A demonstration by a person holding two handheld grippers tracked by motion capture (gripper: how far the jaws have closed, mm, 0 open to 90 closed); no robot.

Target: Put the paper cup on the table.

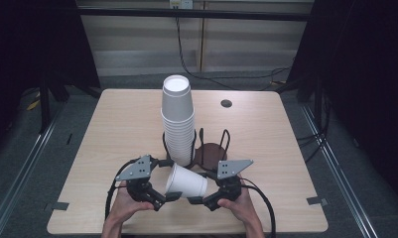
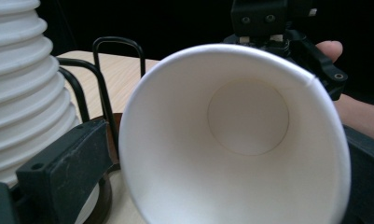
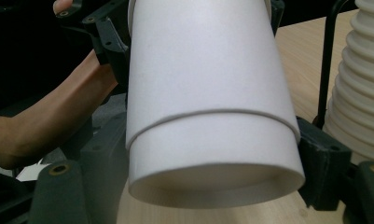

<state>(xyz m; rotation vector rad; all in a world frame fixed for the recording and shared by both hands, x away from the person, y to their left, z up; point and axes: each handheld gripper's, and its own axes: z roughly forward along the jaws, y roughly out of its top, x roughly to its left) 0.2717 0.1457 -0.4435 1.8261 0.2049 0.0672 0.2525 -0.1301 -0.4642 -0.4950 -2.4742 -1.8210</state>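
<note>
Lying sideways near the table's front edge, the empty cup sits between both grippers: right gripper clamps its base, left gripper gapes wide around the rim. Tall cup stack fills the wire rack behind.

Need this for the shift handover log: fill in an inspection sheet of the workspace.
Surface: wooden table, bare apart from the items below.
Job's things: loose white cup on its side; cup stack upside down in wire holder.
Clutter: dark round spot; tape marks.
Grippers: left claw open around the cup's mouth; right claw shut on its base end.
Cables: gripper cables; wall cable.
Surroundings: grey floor, black curtains.
</note>
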